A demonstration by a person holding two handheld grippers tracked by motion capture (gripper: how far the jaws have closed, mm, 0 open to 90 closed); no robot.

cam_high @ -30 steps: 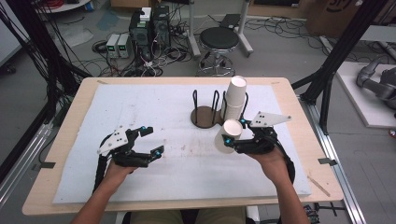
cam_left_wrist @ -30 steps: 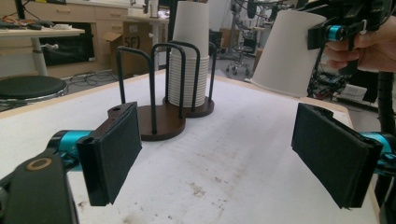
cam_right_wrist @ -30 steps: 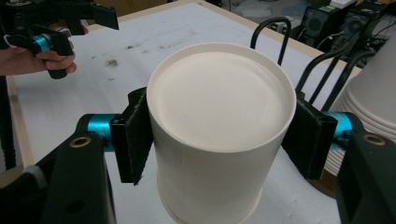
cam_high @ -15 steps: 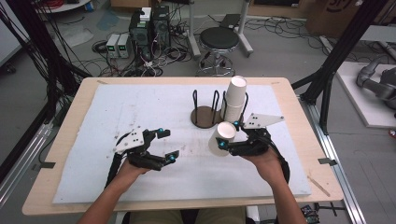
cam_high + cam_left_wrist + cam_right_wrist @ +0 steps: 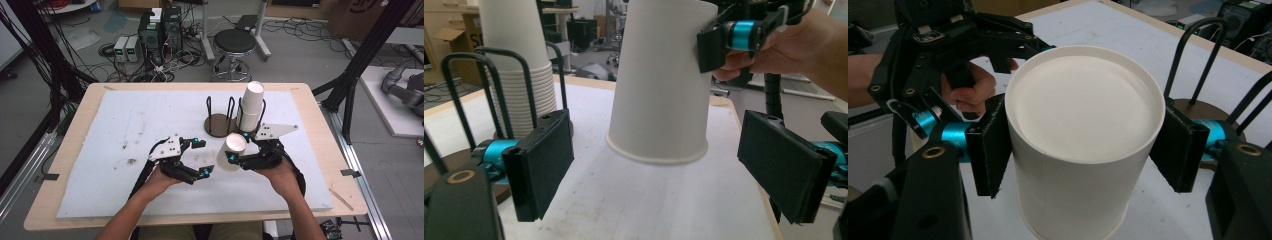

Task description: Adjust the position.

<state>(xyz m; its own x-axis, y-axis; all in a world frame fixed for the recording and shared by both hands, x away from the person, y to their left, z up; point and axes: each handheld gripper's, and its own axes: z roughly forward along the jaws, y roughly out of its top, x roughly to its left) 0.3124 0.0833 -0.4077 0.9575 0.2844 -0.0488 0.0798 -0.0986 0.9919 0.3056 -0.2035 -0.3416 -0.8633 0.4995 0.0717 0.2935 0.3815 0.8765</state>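
Note:
A white paper cup (image 5: 231, 151) hangs upside down and tilted above the white mat, with my right gripper (image 5: 238, 147) shut on its upper part. In the right gripper view the cup's flat bottom (image 5: 1083, 100) faces the camera, a pad pressed on each side. My left gripper (image 5: 202, 158) is open just left of the cup. In the left gripper view its jaws stand wide on either side of the cup's rim (image 5: 656, 152) without touching it. A tall stack of white cups (image 5: 251, 105) sits in the black wire holder (image 5: 217, 125) behind.
The holder has round brown bases and upright wire loops (image 5: 484, 85), close behind both grippers. The white mat (image 5: 115, 125) covers most of the wooden table (image 5: 310, 105). A stool and cables lie on the floor beyond the far edge.
My left gripper has moved right and forward until its open jaws flank the cup. The right gripper has shifted the cup slightly left and nearer to it.

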